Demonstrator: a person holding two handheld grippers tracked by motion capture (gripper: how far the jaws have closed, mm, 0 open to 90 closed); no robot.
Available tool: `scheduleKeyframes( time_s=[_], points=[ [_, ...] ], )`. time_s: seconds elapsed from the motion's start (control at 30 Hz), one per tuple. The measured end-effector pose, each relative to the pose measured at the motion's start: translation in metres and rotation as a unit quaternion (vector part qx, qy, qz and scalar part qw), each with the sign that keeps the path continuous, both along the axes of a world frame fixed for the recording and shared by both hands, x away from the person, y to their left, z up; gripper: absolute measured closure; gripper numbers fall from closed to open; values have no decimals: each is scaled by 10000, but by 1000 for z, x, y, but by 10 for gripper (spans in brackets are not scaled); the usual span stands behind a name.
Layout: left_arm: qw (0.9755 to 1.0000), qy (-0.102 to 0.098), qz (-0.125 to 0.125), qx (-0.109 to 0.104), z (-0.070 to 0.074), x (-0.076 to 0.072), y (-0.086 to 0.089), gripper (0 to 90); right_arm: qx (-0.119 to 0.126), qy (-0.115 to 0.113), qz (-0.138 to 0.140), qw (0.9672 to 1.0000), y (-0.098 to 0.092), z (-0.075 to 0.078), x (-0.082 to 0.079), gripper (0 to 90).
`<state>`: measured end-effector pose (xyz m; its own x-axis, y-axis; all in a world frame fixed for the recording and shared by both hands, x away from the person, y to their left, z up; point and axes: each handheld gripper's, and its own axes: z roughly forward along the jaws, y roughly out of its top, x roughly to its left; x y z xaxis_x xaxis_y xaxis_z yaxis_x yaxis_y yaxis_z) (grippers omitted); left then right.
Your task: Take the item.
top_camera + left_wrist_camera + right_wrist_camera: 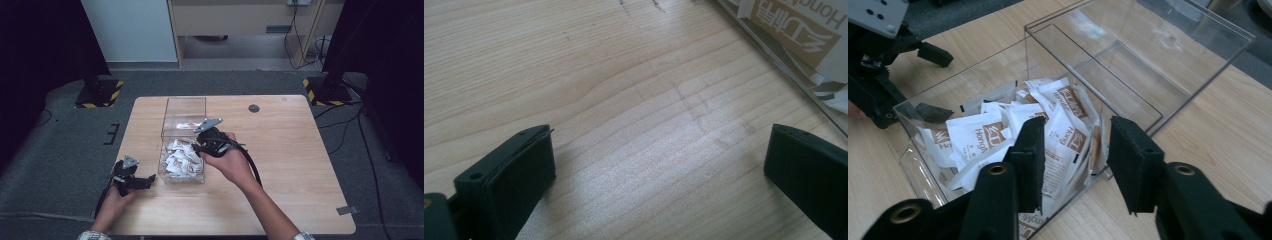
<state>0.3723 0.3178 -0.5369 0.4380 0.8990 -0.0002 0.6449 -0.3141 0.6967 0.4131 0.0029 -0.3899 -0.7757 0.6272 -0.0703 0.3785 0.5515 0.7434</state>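
sachets (pixel 181 159) piled in a clear two-compartment box (pixel 184 106) at the middle of the wooden table (pixel 290 165), with both grippers beside it.

right gripper (pixel 198 146) hangs over the near compartment's right edge, held in the person's right hand (pixel 229 159); in the right gripper view its jaws stand partly apart above the white and brown sachets (pixel 983 137), a sachet edge rising between the black pads (pixel 1033 150) with no pad pressing on it, so nothing is clamped. far compartment of the box (pixel 1148 60) lies behind the near one, its clear walls upright. left gripper (pixel 150 179) rests low on the table just left of the box's near left corner, held in the left hand (pixel 117 197); in the left gripper view its jaws are spread wide over bare wood, released, with the box wall (pixel 774 55) and a printed sachet at the far right.
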Motion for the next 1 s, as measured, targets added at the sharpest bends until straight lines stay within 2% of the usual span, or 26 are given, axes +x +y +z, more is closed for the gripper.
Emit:
scheduleKeyframes(
  time_s=[0.33, 0.57, 0.77, 0.9, 1.0],
  points=[
    [10000, -1, -9, -4, 0, 0, 0, 0, -94, 106, 237, 9996, 17, -14, -4, 706],
    [10000, -1, -25, -2, 0, 1, 0, 0, -94, 225, 300, 9993, 20, -27, -3, 766],
    [10000, -1, -24, -2, 0, 1, 0, 0, -104, 320, 363, 9988, 22, -34, -3, 776],
    [10000, -1, -25, -1, 0, 1, 0, 0, -139, 363, 314, 9988, 22, -39, -2, 773],
    [10000, -2, -23, -3, 0, 1, 0, 0, -73, 379, 268, 9989, 23, -41, -1, 761]
  ],
)
